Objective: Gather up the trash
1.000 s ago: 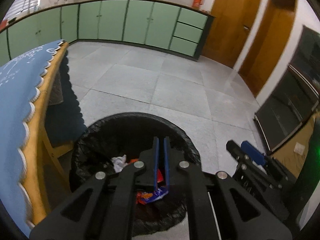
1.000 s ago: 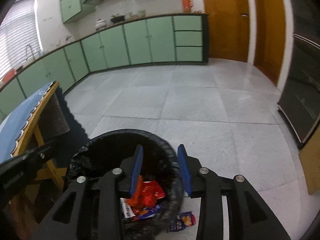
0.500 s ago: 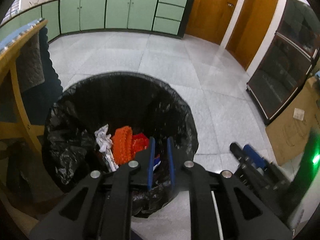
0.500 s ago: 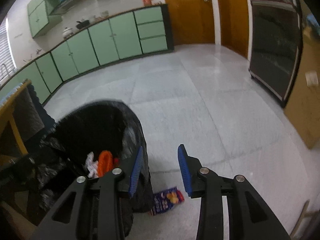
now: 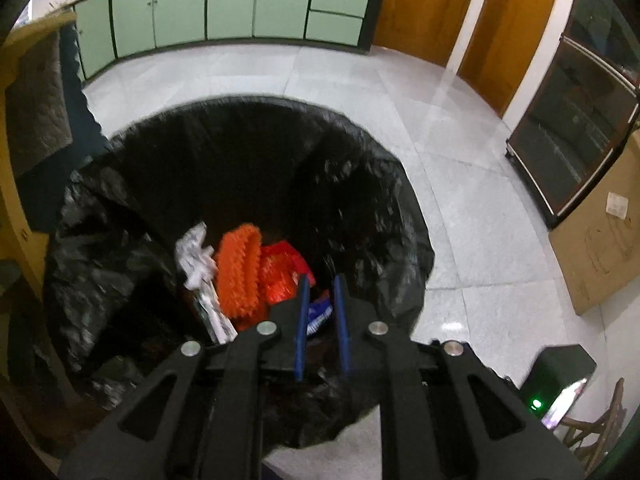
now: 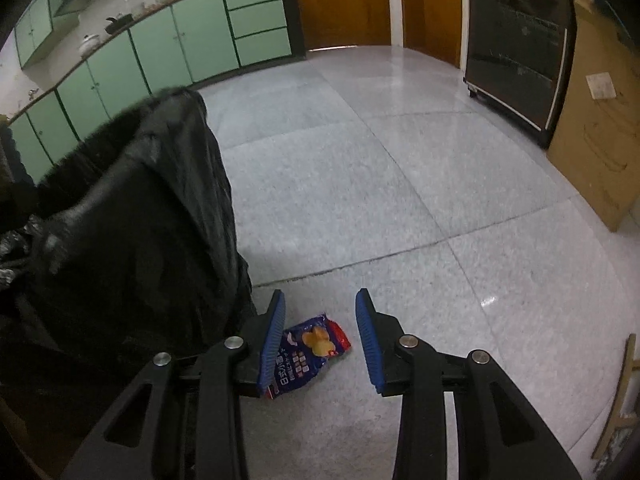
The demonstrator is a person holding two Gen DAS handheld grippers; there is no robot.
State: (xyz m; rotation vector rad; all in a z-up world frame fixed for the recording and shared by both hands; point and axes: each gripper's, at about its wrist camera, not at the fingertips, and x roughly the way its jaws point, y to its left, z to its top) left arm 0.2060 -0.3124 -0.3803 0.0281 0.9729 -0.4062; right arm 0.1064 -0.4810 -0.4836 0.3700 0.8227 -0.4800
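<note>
While your left gripper [image 5: 320, 284] is barely parted, empty over the bin [image 5: 400, 208], the snack packet [image 6: 308, 350] lies on the floor just below your right gripper [image 6: 320, 300], whose fingers [image 6: 276, 328] stand released, its length slanting toward the left finger.

text: white characters on blue snack packet [image 6: 310, 350] | too small to read

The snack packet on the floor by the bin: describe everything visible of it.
The snack packet is a small glossy blue foil bag with a red end, yellow chips pictured and white print. It lies flat and slightly crumpled on the grey tiled floor, close beside the black bin bag. The right claw hangs open above it, not touching.
</note>
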